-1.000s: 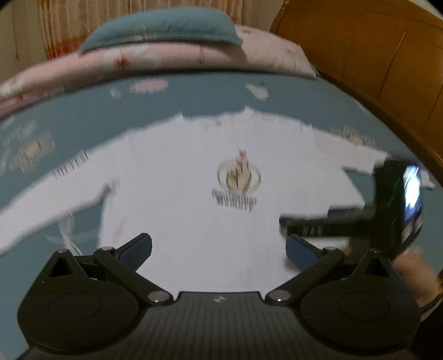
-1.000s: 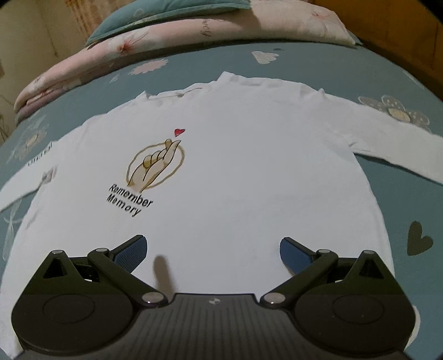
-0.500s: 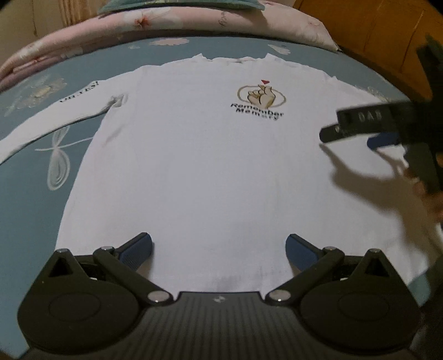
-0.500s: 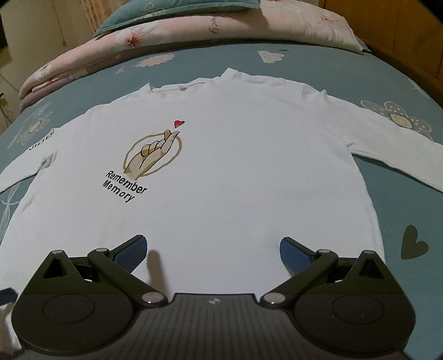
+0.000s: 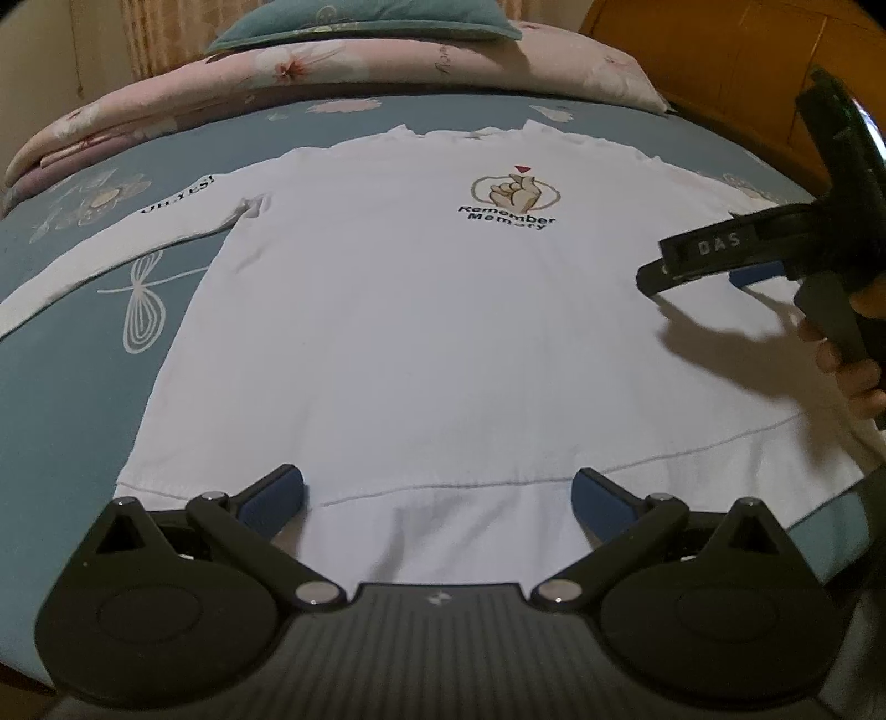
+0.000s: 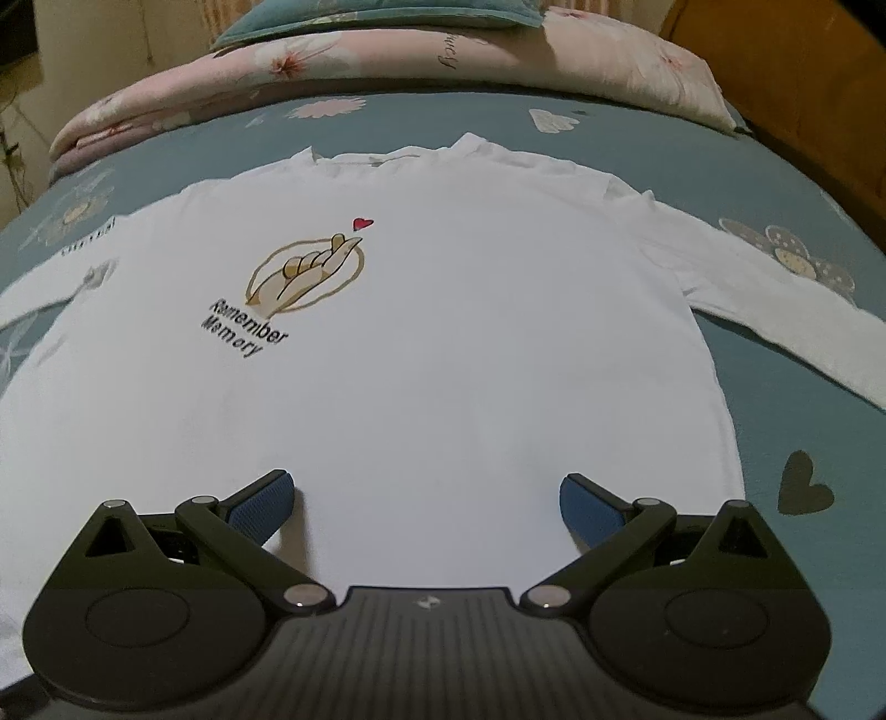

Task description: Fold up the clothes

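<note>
Lying flat and face up on the teal bedspread [image 6: 803,421], the white long-sleeved shirt [image 6: 421,354] is seen spread out whole, collar toward the top of the frame, hem toward the bottom, both sleeves out to the sides. No fold is visible in it. Its long axis runs from lower centre to upper centre in both views, straight ahead of each tool.

Pink quilt [image 5: 354,66] and teal pillow [image 5: 360,19] are noted along the top edge, beyond the collar.

Left gripper [image 5: 437,490]: held just over the hem, near the shirt's lower left corner; jaws spread wide, nothing between them. The left sleeve [image 5: 127,243] is seen at centre left, on this tool's side.

Right gripper [image 6: 423,495]: held over the lower body of the shirt, jaws likewise spread and empty; the right sleeve [image 6: 786,315] lies at centre right, nearer this tool.

Judged: each sleeve is best reached by the tool on its own side.
</note>
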Action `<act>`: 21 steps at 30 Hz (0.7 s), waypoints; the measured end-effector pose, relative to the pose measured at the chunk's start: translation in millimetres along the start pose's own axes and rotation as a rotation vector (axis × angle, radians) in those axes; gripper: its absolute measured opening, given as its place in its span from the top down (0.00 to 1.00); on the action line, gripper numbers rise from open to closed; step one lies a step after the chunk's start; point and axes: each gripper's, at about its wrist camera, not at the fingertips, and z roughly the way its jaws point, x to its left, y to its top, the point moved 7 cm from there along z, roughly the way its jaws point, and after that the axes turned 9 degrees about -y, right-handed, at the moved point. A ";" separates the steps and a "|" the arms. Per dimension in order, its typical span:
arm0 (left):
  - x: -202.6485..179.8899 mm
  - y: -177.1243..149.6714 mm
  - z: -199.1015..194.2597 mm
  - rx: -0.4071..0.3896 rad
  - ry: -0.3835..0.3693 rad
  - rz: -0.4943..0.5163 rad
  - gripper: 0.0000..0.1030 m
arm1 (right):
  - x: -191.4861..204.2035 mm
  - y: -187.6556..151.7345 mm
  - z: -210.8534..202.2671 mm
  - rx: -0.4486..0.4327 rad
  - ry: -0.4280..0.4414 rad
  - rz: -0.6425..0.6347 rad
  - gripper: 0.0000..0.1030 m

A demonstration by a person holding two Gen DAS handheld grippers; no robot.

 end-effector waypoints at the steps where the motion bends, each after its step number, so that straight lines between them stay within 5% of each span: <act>1: -0.1 -0.4 -1.2 0.001 0.000 -0.001 0.01 | 0.4 -0.9 -0.2 -0.004 -0.003 -0.005 0.00; 14: 15.5 83.3 16.0 -0.124 -0.074 0.057 0.01 | -1.0 -14.2 -3.7 -0.088 0.001 -0.008 0.00; 21: 19.7 60.3 56.3 -0.067 -0.130 0.042 0.01 | -16.0 -17.2 -29.2 -0.086 0.051 -0.068 0.00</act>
